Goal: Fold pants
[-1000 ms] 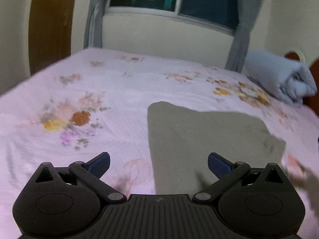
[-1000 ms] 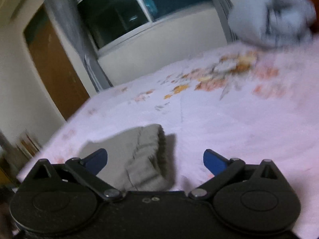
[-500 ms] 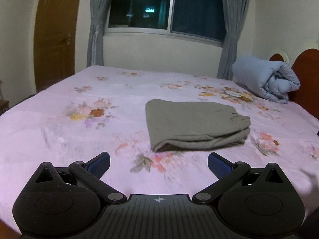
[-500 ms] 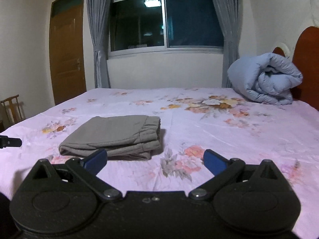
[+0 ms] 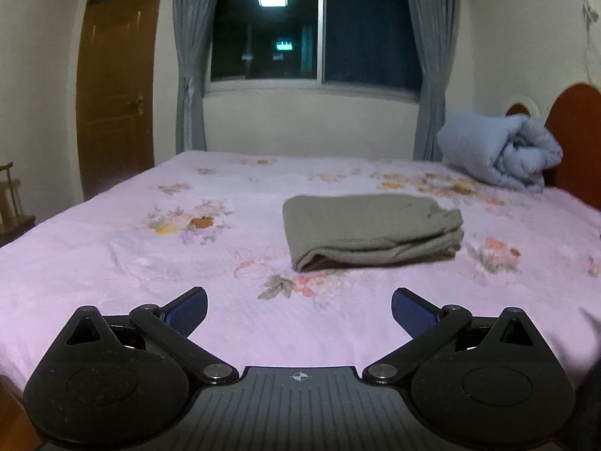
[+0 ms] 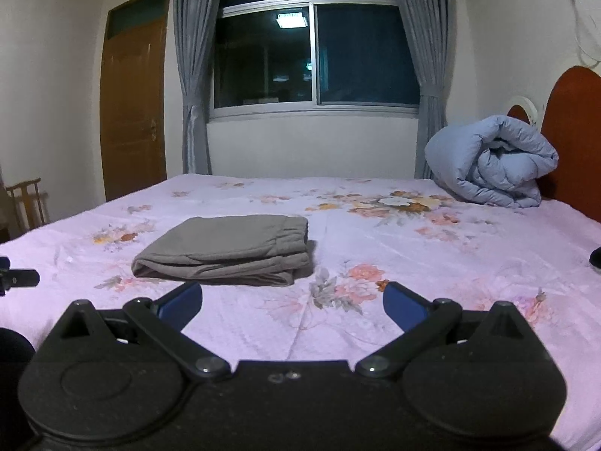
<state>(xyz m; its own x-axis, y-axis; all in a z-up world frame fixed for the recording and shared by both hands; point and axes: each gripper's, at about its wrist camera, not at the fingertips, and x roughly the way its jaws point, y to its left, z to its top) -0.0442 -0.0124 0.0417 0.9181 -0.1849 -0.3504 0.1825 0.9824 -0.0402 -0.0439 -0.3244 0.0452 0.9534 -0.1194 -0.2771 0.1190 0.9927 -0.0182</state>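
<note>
At the left edge of the room stand a brown wooden door (image 6: 133,105) and a wooden chair (image 6: 28,201), well apart from our work. Our left gripper (image 5: 299,310) hangs over the near edge of the pink floral bedsheet (image 5: 112,248), its blue-padded fingers (image 5: 186,310) spread wide with nothing between them. The grey-brown folded pants (image 5: 370,227) lie flat on the sheet toward the middle of the bed, a compact rectangle of several layers, fold edge facing us and the gathered waistband on the right side of the stack. Our right gripper (image 6: 292,306) likewise sits wide open and empty above the near edge, the pants (image 6: 229,250) ahead and to its left. Near the headboard corner on the right rests a rolled pale-blue quilt (image 6: 492,159), clear of everything. We judge the folding essentially done, so the step in hand is to leave the stack alone and draw away cleanly: we should keep both claws open, lift them clear of the sheet so it is not dragged or wrinkled under the pile, and touch the pants only if a layer looks uneven.
</note>
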